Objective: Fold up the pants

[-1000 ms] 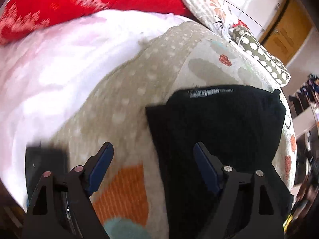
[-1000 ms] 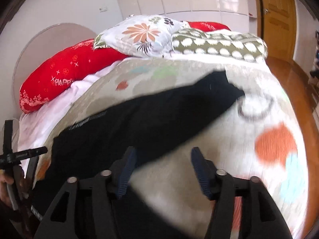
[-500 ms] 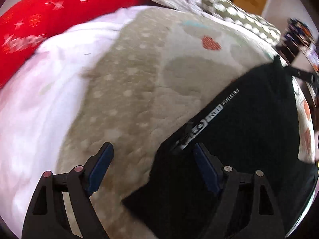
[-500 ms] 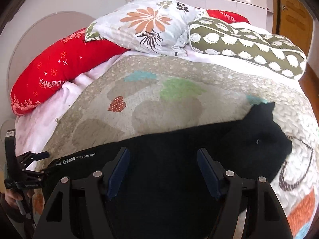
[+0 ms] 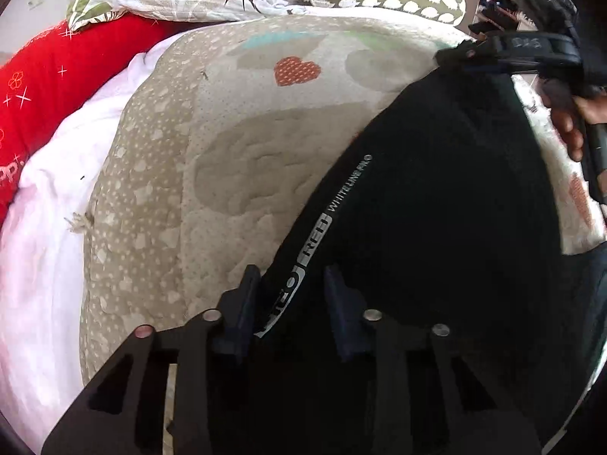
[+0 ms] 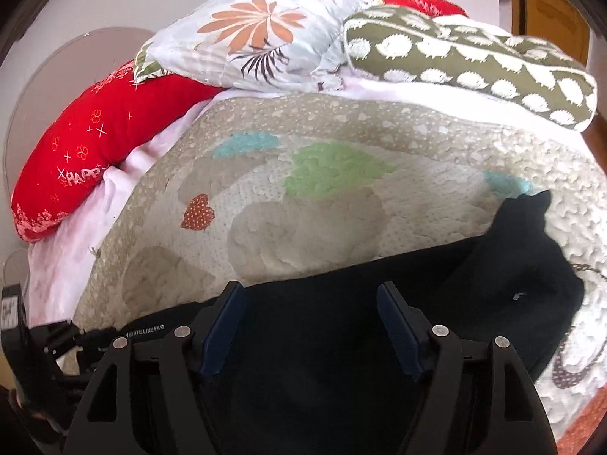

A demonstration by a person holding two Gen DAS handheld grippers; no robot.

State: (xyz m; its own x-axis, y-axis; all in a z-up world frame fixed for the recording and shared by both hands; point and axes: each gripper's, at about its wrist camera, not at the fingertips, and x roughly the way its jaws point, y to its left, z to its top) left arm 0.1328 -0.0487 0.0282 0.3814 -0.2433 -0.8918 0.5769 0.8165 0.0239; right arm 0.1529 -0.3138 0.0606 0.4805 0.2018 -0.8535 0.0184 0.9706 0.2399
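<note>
On the quilted bed (image 6: 334, 227), black pants (image 5: 436, 227) lay spread beneath both grippers.
The left gripper (image 5: 292, 295) reached low along the waistband edge, its fingers (image 5: 246, 295) narrowed around the printed band (contact unclear, so grip cannot be told). The right gripper (image 6: 309, 326) hovered level over the cloth, fingers (image 6: 394, 326) spread wide, holding nothing.

Your pants (image 5: 436, 227) run off the lower edge in both views — their full outline stays unseen. Waistband lettering (image 5: 303, 254) disappears behind your left gripper (image 5: 290, 288) — whether its fingers actually pinch cloth is unclear.
</note>
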